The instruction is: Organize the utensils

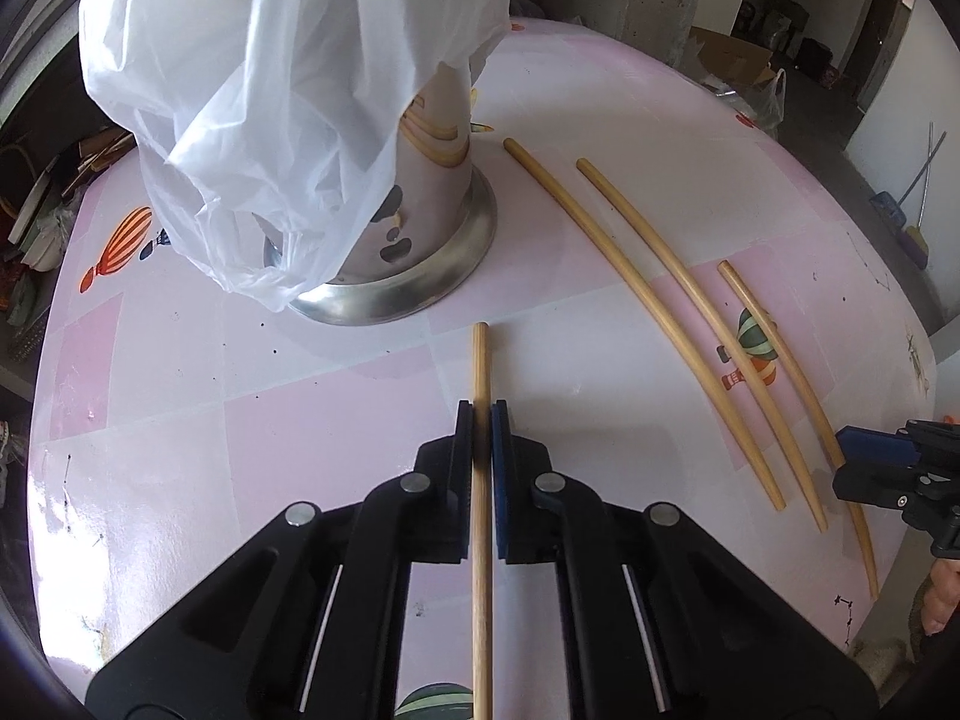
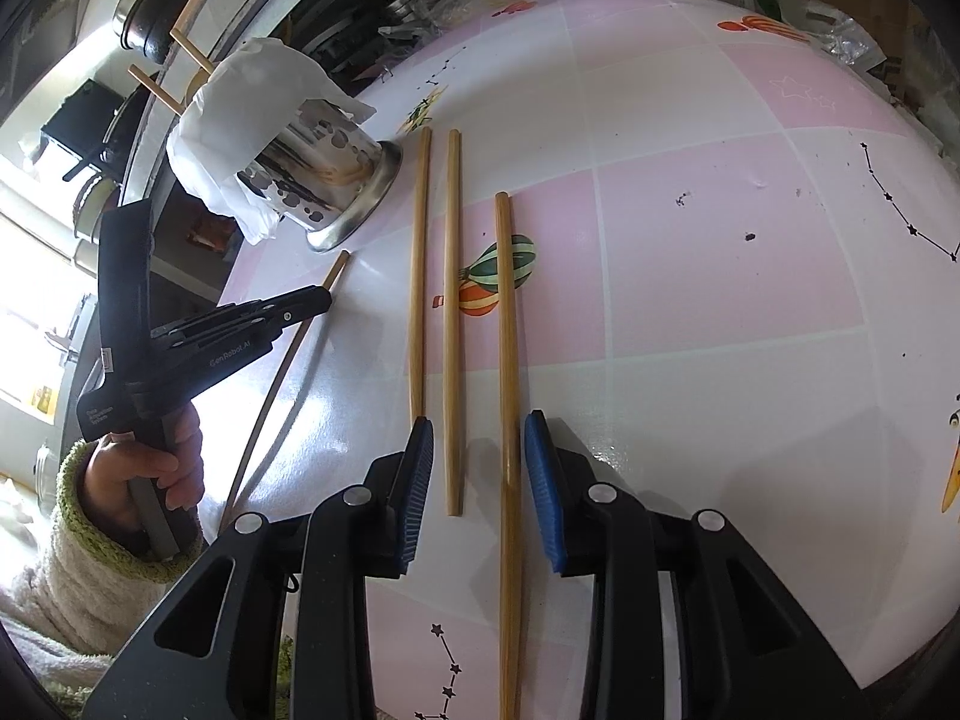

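My left gripper [image 1: 480, 411] is shut on a wooden chopstick [image 1: 480, 372], held just above the pink table; it also shows in the right wrist view [image 2: 282, 378]. A perforated steel utensil holder [image 1: 414, 252] with a white plastic bag [image 1: 270, 90] over its top stands ahead of it. Three more chopsticks [image 1: 654, 312] lie on the table to the right. My right gripper [image 2: 480, 426] is open, its fingers astride two of the lying chopsticks [image 2: 509, 360]. The right gripper also shows at the right edge of the left wrist view [image 1: 864, 462].
The pink tiled tablecloth [image 2: 720, 300] with balloon prints covers the round table. The holder [image 2: 324, 180] stands near the table's left edge in the right wrist view. Clutter, pots and shelves lie beyond the table edge [image 2: 144, 18]. Boxes and a broom stand on the floor [image 1: 912, 210].
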Action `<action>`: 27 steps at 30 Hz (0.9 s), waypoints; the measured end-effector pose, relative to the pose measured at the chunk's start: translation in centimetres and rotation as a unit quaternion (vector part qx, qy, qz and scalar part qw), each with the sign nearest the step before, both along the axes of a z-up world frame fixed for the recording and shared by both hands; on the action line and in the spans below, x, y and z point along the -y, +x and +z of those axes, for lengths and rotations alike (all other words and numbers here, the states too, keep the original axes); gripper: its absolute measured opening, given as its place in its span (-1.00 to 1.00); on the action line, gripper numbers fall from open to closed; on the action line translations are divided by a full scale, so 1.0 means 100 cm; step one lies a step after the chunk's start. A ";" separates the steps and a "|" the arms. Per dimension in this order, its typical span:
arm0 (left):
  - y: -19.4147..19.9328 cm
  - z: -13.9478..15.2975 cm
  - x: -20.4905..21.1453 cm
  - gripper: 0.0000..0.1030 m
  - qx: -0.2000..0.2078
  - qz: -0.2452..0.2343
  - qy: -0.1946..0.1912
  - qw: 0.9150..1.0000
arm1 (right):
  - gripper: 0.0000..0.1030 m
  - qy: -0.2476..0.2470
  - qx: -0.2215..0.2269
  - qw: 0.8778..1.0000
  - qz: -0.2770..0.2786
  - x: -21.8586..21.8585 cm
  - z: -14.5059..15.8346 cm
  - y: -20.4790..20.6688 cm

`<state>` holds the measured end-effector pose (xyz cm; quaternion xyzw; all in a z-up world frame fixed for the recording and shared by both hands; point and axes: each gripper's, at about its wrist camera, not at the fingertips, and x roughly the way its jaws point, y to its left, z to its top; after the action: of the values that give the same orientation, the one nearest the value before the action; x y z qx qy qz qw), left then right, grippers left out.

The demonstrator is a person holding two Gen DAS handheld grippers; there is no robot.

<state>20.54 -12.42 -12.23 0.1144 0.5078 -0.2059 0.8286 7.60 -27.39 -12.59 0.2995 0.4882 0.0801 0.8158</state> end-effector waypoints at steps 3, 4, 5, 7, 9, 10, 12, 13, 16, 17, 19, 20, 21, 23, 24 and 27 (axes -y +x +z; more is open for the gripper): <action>-0.001 0.011 -0.009 -0.90 0.010 0.008 -0.022 1.000 | -0.39 -0.004 0.000 1.000 0.003 -0.001 0.001 0.000; -0.002 0.015 -0.014 -0.90 0.014 0.010 -0.028 0.999 | -0.39 -0.007 -0.001 1.000 0.005 -0.001 0.001 0.001; -0.003 0.021 -0.019 -0.90 0.019 0.012 -0.036 0.999 | -0.39 -0.012 -0.002 1.000 0.006 -0.002 0.002 0.002; -0.007 0.035 -0.026 -0.90 0.028 0.016 -0.056 0.998 | -0.39 -0.025 0.001 1.000 0.003 0.000 0.006 0.004; -0.013 0.049 -0.035 -0.90 0.038 0.020 -0.077 0.996 | -0.39 -0.033 0.008 0.999 0.000 0.002 0.010 0.007; -0.016 0.055 -0.040 -0.90 0.042 0.021 -0.088 0.995 | -0.39 -0.042 0.015 0.999 -0.001 0.003 0.014 0.010; -0.022 0.067 -0.047 -0.90 0.052 0.023 -0.104 0.993 | -0.43 -0.061 0.025 0.998 0.000 0.003 0.019 0.016; -0.025 0.073 -0.051 -0.90 0.057 0.025 -0.110 0.992 | -0.45 -0.070 0.027 0.997 0.000 0.003 0.021 0.020; -0.032 0.088 -0.066 -0.90 0.069 0.030 -0.129 0.989 | -0.51 -0.096 0.038 0.995 0.009 -0.001 0.025 0.034; -0.035 0.092 -0.071 -0.90 0.072 0.033 -0.135 0.988 | -0.53 -0.113 0.039 0.993 0.013 -0.003 0.025 0.039; -0.039 0.100 -0.079 -0.90 0.078 0.038 -0.143 0.986 | -0.59 -0.131 0.038 0.990 0.018 -0.005 0.023 0.048; -0.042 0.104 -0.083 -0.90 0.081 0.040 -0.147 0.985 | -0.62 -0.134 0.035 0.990 0.021 -0.006 0.022 0.053; -0.043 0.108 -0.087 -0.90 0.085 0.042 -0.149 0.984 | -0.66 -0.138 0.033 0.990 0.024 -0.008 0.020 0.057; -0.047 0.112 -0.092 -0.90 0.092 0.046 -0.153 0.983 | -0.70 -0.155 0.028 0.987 0.031 -0.012 0.017 0.063; -0.049 0.115 -0.095 -0.90 0.094 0.047 -0.156 0.982 | -0.73 -0.166 0.027 0.985 0.034 -0.014 0.016 0.066; -0.054 0.123 -0.101 -0.90 0.104 0.049 -0.163 0.980 | -0.82 -0.196 0.020 0.980 0.042 -0.023 0.012 0.072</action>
<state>15.12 -2.33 0.09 -0.0267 0.3834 -0.2318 0.8936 14.75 -25.07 -11.43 0.1115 0.4903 0.0229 0.8641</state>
